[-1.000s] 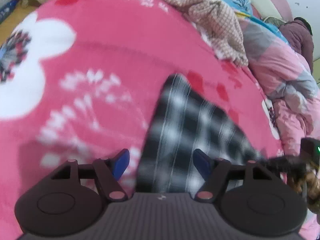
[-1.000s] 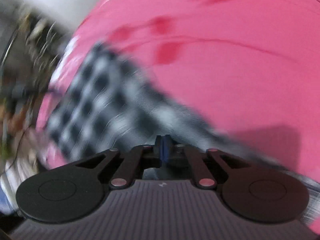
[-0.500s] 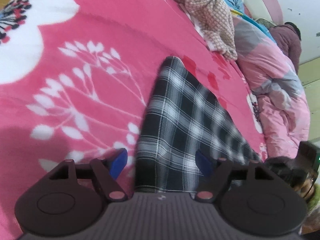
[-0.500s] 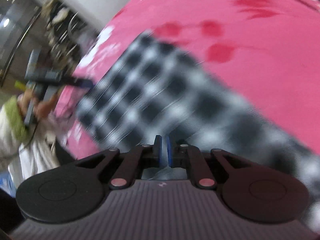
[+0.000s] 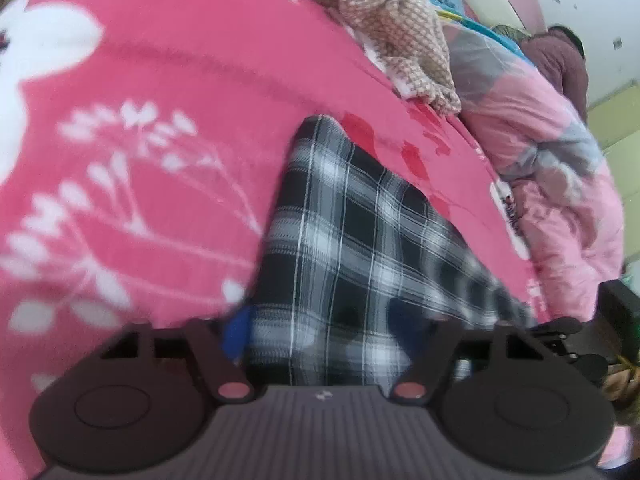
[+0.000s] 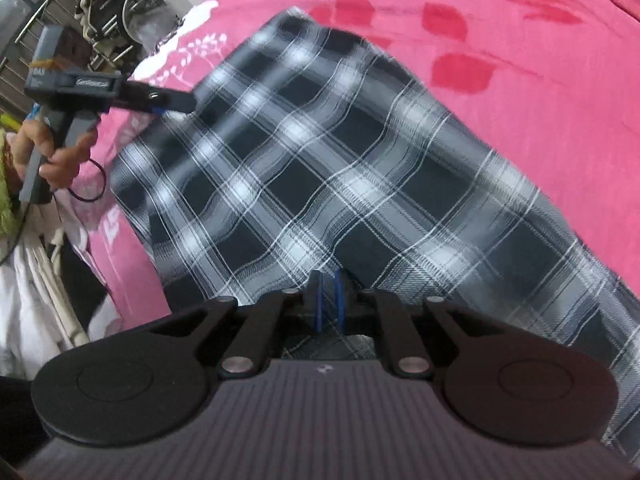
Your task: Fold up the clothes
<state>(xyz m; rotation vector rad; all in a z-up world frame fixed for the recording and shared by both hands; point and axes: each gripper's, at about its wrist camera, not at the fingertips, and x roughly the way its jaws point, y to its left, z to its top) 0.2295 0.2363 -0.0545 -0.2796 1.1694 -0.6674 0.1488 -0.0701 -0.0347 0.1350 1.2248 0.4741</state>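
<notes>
The black-and-white plaid garment (image 6: 340, 168) lies spread across the pink floral bedspread (image 5: 152, 92), one narrow end reaching up toward the red petal prints, the other end held up at the two claws.

The right claw (image 6: 329, 300) is all but closed, its blue pads pinching a fold of the plaid cloth between them. In the right wrist view the cloth fans out flat from that pinch.

The left claw (image 5: 316, 328) has just been narrowing, with the plaid edge lying between its fingers; the left blue pad (image 5: 236, 334) sits at the cloth's edge, the other is hidden under the fabric, and whether they press on it cannot be told. From the right wrist view, that left claw (image 6: 158, 104) sits at the garment's far corner, a hand (image 6: 52, 152) gripping its handle.

Up the bed lie a beige patterned cloth (image 5: 392, 28) and a pink quilt (image 5: 540, 152), well apart from the plaid.
</notes>
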